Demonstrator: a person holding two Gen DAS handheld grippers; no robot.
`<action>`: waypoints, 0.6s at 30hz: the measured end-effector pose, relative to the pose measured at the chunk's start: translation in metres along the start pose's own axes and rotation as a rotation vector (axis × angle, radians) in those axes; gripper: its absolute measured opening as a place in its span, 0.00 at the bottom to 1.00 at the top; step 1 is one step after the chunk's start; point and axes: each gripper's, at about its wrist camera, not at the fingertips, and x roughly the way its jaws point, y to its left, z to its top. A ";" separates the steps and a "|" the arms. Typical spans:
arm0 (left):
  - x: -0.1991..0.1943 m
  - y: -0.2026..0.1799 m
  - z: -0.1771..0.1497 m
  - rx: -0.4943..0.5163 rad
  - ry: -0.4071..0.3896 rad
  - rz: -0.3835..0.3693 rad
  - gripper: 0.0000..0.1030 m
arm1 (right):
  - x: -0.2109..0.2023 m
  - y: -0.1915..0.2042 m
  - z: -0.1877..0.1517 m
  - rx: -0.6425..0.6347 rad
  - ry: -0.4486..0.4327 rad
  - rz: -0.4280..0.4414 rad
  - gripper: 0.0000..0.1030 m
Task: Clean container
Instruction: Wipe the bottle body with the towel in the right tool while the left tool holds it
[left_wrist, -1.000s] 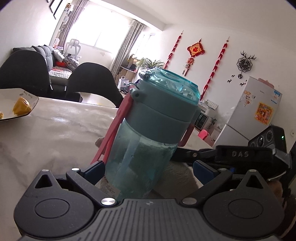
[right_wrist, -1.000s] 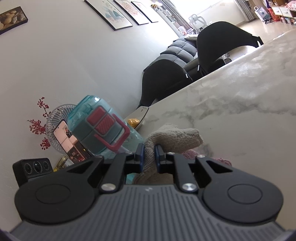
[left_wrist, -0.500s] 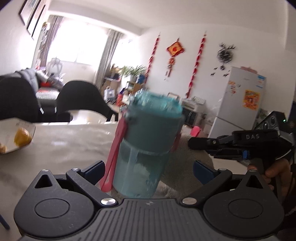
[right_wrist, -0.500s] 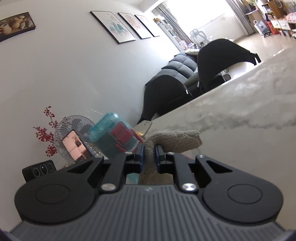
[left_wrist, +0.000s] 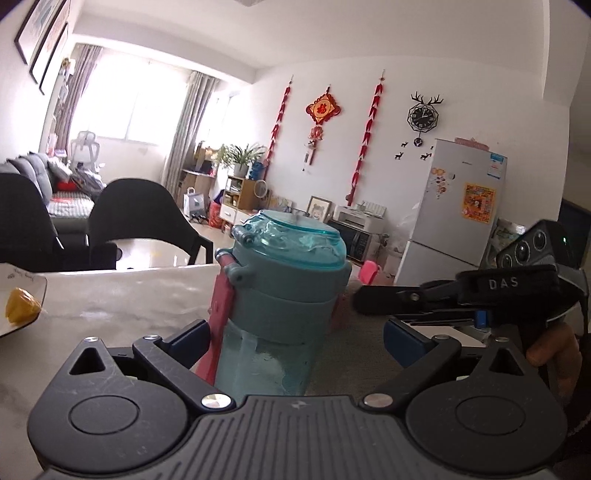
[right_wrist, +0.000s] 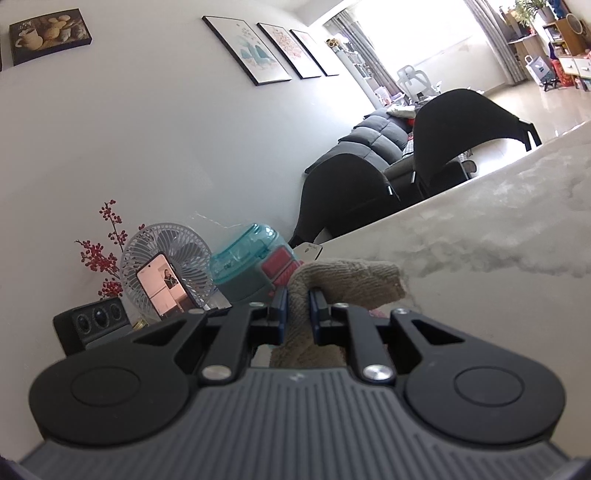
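White walls all round; bright window with grey curtains washes out the far end. Grey sofa below it, two black chairs at the far edge of the marble table. Red hanging ornaments and an antler clock on the wall, white fridge beneath. Three framed prints on the side wall; small fan and red berry sprigs near it. Glossy pale floor.
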 end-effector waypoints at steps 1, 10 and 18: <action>0.000 -0.003 -0.001 0.007 -0.001 0.009 0.97 | 0.001 0.001 0.000 -0.001 0.001 0.001 0.12; -0.006 -0.017 -0.004 0.000 -0.033 0.042 0.97 | 0.007 -0.001 0.003 -0.010 -0.012 -0.021 0.12; -0.011 -0.027 -0.013 0.034 -0.024 0.019 0.96 | 0.009 -0.004 0.006 0.000 -0.014 -0.022 0.12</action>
